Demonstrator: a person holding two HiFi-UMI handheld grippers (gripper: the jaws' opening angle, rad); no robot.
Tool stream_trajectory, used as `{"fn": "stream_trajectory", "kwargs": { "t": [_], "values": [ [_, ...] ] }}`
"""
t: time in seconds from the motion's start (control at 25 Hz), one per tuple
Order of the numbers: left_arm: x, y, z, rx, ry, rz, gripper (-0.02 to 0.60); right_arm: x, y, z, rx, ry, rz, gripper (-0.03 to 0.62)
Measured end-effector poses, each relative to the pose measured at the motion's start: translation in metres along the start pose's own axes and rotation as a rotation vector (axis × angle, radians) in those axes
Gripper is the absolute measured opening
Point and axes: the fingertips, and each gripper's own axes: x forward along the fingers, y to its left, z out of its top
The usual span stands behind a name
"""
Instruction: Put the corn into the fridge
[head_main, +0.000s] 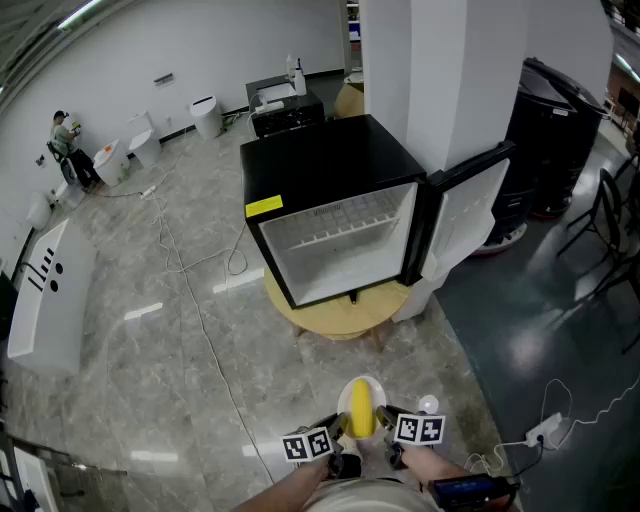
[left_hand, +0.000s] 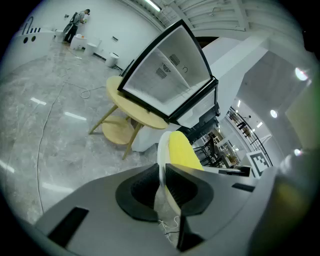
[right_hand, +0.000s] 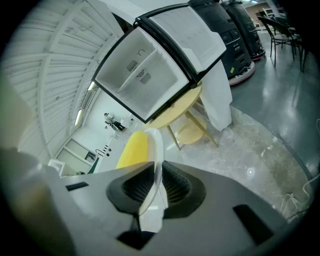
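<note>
A yellow corn cob (head_main: 360, 408) lies on a small white plate (head_main: 347, 392) at the bottom centre of the head view. My left gripper (head_main: 340, 430) is shut on the plate's left rim and my right gripper (head_main: 384, 416) on its right rim. In the left gripper view the jaws (left_hand: 163, 177) pinch the thin plate edge (left_hand: 162, 150) with the corn (left_hand: 182, 150) just right of it. Seen from the right gripper (right_hand: 156, 180), the plate (right_hand: 156, 145) is clamped and the corn (right_hand: 134, 149) lies to its left. Ahead stands the black mini fridge (head_main: 330, 180), its door (head_main: 470, 215) swung open to the right, shelves bare.
The fridge sits on a low round wooden table (head_main: 340, 312). A cable (head_main: 195, 300) runs across the marble floor at left. A black machine (head_main: 555, 130) and a chair (head_main: 610, 230) stand at right, a power strip (head_main: 540, 432) lies near my right side. A person (head_main: 68, 140) is far back left.
</note>
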Motion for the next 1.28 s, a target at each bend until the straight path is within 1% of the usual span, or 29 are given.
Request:
{"fn": "stream_trajectory", "kwargs": {
  "t": [0.12,0.24,0.44,0.76,0.96,1.12,1.28],
  "values": [
    [-0.015,-0.01,-0.028,-0.004,-0.008,-0.008,0.046,-0.027,0.003,-0.021,-0.026,-0.013,-0.015,0.054],
    [-0.035,-0.021,-0.047,0.004,-0.021,-0.019,0.046,-0.048,0.01,-0.04,-0.038,-0.027,-0.013,0.054],
    [-0.058,-0.031,-0.067,0.015,-0.034,-0.031,0.046,-0.072,0.02,-0.061,-0.042,-0.061,0.005,0.054],
    [-0.086,-0.041,-0.095,0.024,-0.039,-0.039,0.044,-0.097,0.027,-0.093,-0.033,-0.082,0.018,0.054],
    [-0.104,-0.041,-0.082,0.042,-0.074,-0.035,0.045,-0.098,0.045,-0.09,-0.053,-0.107,0.038,0.054],
    [-0.109,-0.041,-0.09,0.026,-0.077,-0.018,0.045,-0.1,0.05,-0.097,-0.055,-0.085,0.051,0.054],
    [-0.105,-0.044,-0.09,0.029,-0.08,-0.022,0.046,-0.102,0.047,-0.096,-0.053,-0.082,0.053,0.054]
  ]
}}
